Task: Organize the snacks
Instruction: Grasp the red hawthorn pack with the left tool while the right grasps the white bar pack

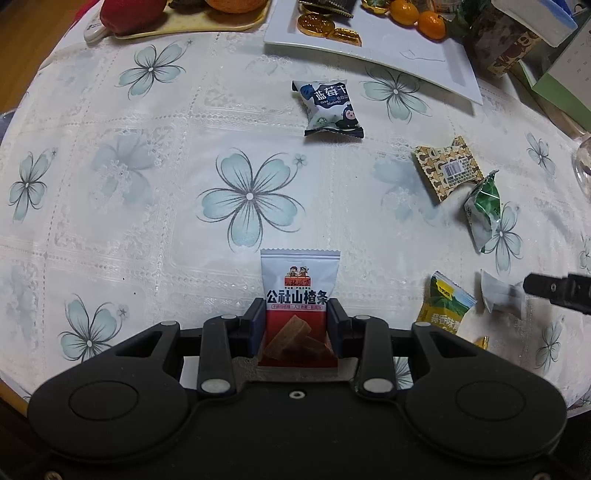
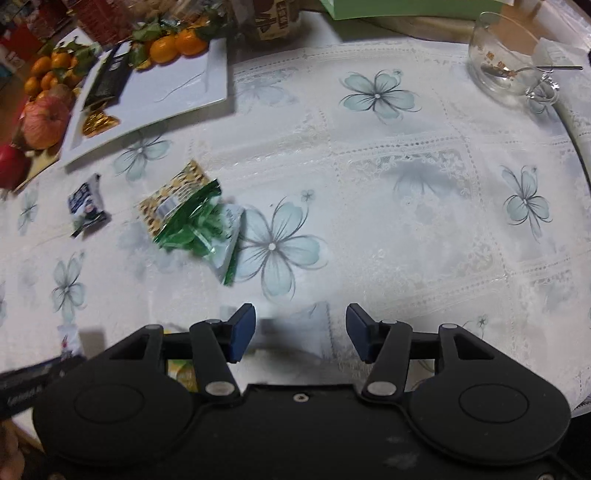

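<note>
Between left gripper (image 1: 295, 325) pads: hawthorn packet (image 1: 299, 291) clamped, long axis away from camera, white end forward; right gripper (image 2: 301, 332) half-open over white packet (image 2: 310, 325), pads apart from it

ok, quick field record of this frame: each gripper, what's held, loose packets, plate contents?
left gripper: shut on hawthorn packet
right gripper: open, jaws either side of a white packet, not pressing
loose packets: blueberry, tan, green, yellow
white plate: gold coins, tangerines
</note>
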Available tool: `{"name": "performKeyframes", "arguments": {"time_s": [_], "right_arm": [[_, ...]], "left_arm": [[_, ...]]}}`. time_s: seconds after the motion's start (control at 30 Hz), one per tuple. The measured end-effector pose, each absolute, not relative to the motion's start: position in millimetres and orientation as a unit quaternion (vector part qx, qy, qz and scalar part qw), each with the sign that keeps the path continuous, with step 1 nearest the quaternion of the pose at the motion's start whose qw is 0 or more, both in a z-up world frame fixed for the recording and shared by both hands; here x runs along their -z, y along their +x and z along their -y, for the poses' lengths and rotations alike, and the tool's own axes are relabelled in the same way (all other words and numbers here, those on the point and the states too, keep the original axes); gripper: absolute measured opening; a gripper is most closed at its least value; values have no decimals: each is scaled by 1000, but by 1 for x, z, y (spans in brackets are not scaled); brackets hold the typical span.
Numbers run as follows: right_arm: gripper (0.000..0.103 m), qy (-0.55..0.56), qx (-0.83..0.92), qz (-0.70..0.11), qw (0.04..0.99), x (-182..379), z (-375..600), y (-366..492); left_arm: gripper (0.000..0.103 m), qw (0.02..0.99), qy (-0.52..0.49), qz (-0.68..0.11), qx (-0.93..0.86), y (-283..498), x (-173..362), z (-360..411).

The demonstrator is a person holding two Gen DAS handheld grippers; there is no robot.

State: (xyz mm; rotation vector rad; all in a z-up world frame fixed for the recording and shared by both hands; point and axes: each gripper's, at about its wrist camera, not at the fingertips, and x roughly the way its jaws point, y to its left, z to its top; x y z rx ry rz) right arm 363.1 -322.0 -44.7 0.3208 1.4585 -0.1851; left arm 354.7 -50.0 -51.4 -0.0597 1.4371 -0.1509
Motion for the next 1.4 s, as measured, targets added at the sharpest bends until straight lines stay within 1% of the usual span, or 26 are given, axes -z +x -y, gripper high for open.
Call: {"name": "performKeyframes", "arguments": {"time_s": [0.07, 0.17, 0.27, 0.33, 0.47, 0.53, 0.63, 0.7, 0.77, 0.83, 0.97, 1.13, 1.17, 1.2, 1.4], "right_arm": [[58, 134, 57, -677, 721, 46, 320, 354], [58, 95, 64, -695, 709, 58, 312, 349], [55, 62, 85, -706, 700, 73, 305, 357], [51, 39, 113, -695, 709, 77, 301, 364], [51, -12, 186, -633, 752, 72, 292, 376], [50, 15, 198, -622, 758, 66, 297, 377], [53, 119, 197, -613, 756, 58, 314, 374], [60, 176, 179, -618, 745, 59, 323, 374], [61, 216, 160, -627, 731, 63, 325, 375], [61, 229, 151, -641, 717, 68, 318, 376], [60, 204, 160, -657, 708, 75, 310, 377], [50, 174, 158, -670, 704, 80, 304, 377], [38, 174, 155, -673, 702, 82, 303, 376], [30, 175, 153, -675, 701, 82, 303, 375], [29, 182, 149, -651, 721, 61, 306, 360]], "left_arm": [[43, 751, -28, -655, 71, 354, 49, 50], [43, 752, -26, -655, 72, 354, 49, 52], [43, 750, -26, -657, 75, 353, 50, 54], [43, 749, -25, -658, 74, 353, 51, 54], [43, 748, -31, -659, 73, 354, 51, 51], [43, 748, -36, -659, 71, 355, 50, 48], [43, 750, -41, -657, 69, 356, 46, 44], [43, 751, -42, -655, 71, 356, 44, 44], [43, 752, -41, -654, 74, 355, 43, 44], [43, 751, -38, -655, 74, 356, 44, 45], [43, 748, -34, -659, 75, 356, 46, 47], [43, 751, -27, -655, 72, 353, 44, 47], [43, 752, -25, -654, 71, 352, 44, 46], [43, 753, -24, -654, 70, 351, 43, 46], [43, 761, -23, -644, 68, 339, 36, 41]]}}
